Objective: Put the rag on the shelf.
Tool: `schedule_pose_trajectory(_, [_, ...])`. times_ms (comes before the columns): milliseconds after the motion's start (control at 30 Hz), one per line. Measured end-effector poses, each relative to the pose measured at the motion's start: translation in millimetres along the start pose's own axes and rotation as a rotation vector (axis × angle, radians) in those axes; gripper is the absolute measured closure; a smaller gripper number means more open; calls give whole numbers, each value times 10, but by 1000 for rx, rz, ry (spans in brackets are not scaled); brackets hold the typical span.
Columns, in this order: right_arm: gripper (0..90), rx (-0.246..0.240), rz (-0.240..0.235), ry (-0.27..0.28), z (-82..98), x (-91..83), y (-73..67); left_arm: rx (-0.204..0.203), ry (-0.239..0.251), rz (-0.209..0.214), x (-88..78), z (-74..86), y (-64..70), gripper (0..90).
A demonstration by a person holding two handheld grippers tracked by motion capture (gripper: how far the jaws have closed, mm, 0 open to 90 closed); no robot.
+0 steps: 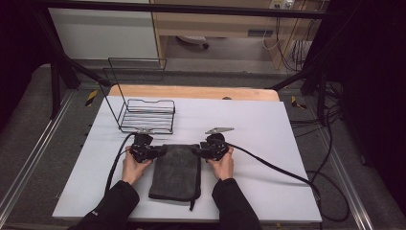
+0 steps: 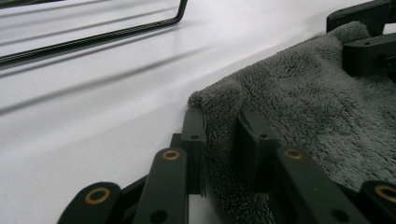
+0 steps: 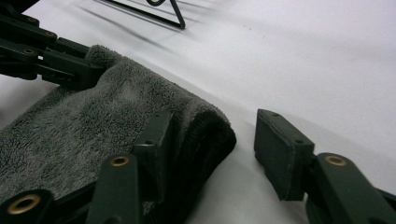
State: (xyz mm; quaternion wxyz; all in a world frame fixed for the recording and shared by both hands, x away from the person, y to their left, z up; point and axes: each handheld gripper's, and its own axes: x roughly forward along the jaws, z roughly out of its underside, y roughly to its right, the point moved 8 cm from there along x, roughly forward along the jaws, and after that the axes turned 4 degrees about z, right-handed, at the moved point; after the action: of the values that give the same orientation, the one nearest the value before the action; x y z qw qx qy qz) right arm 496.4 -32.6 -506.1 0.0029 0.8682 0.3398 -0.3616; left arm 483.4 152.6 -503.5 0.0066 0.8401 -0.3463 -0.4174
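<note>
A folded grey towel [image 1: 176, 170] lies flat on the white table [image 1: 258, 129], close to the front edge. My left gripper [image 1: 158, 151] is at its far left corner, shut on a pinch of the towel [image 2: 303, 102], with the fabric squeezed between the jaws of the left gripper [image 2: 219, 116]. My right gripper [image 1: 197, 151] is at the far right corner. In the right gripper view, the right gripper [image 3: 215, 135] straddles the thick folded edge of the towel [image 3: 93, 116]. One jaw rests against the cloth, and the other pad [image 3: 280, 149] stands clear of it with bare table between.
A black wire basket [image 1: 146, 115] stands on the table just behind the left gripper. A wooden board [image 1: 191, 91] runs along the table's far edge. Cables [image 1: 268, 165] trail from both grippers, the right one across the table and off its right side.
</note>
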Motion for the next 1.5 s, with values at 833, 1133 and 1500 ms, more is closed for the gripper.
schedule_pose_trajectory(833, [788,53,-61,-27,-28,2,-65,-45,35,61,-82,-11,-21,792])
schedule_pose_trajectory(1133, [803,47,-97,36,-131,-189,-173,-36,113,105,-288,-64,57,798])
schedule_pose_trajectory(1500, [804,13,-119,137,-244,-486,-320,8,206,137,-562,-127,222,800])
